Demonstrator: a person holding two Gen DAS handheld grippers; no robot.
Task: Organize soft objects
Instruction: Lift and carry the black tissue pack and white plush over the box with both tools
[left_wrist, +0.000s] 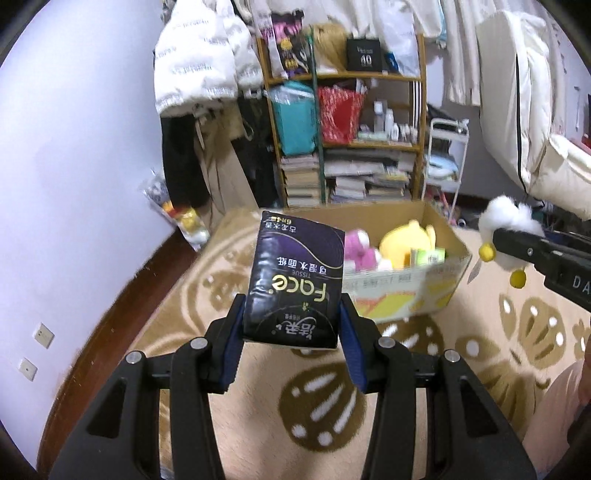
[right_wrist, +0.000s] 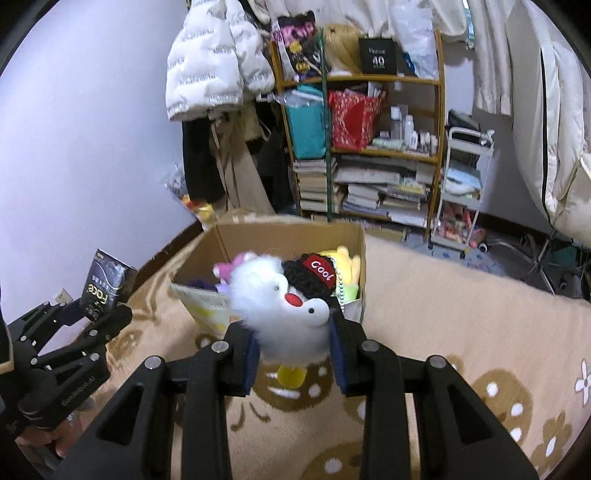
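My left gripper (left_wrist: 291, 325) is shut on a black "Face" tissue pack (left_wrist: 295, 280), held above the rug in front of the cardboard box (left_wrist: 424, 295). The pack also shows in the right wrist view (right_wrist: 107, 286). My right gripper (right_wrist: 293, 341) is shut on a white fluffy duck plush (right_wrist: 284, 306) with a black "Cool" cap, held just before the box (right_wrist: 199, 258). The duck shows at the right in the left wrist view (left_wrist: 508, 218). The box holds a yellow plush (left_wrist: 406, 240), a pink plush (left_wrist: 356, 247) and small packs.
A beige rug (right_wrist: 461, 314) with brown patterns covers the floor. Behind the box stand a wooden shelf (right_wrist: 369, 147) with books and bags, a white trolley (right_wrist: 461, 184) and hanging clothes. The lilac wall (left_wrist: 74, 166) is to the left.
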